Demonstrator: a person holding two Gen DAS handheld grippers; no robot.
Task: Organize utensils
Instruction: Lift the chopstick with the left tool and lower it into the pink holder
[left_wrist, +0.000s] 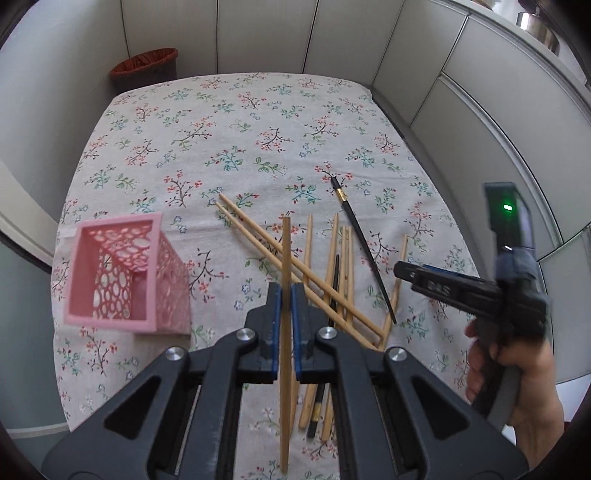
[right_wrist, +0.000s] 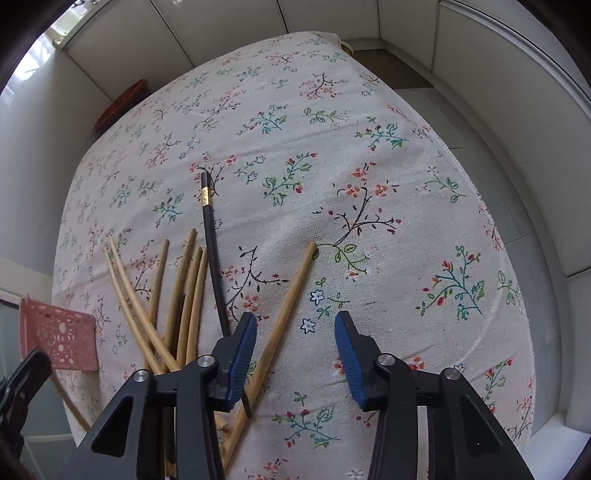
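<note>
Left gripper (left_wrist: 284, 295) clamped on a bamboo chopstick (left_wrist: 285, 258), visible only in left view; right gripper (right_wrist: 295, 332) fingers apart above the chopstick pile (right_wrist: 184, 295); pink basket (left_wrist: 118, 273) left.

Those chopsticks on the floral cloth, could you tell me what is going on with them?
A person is sorting them with two handheld grippers. The left gripper is shut on one bamboo chopstick, lifted beside the pink holder. The right gripper hangs open and empty over the cloth. The remaining bamboo chopsticks and a black chopstick lie loose on the tablecloth.
</note>
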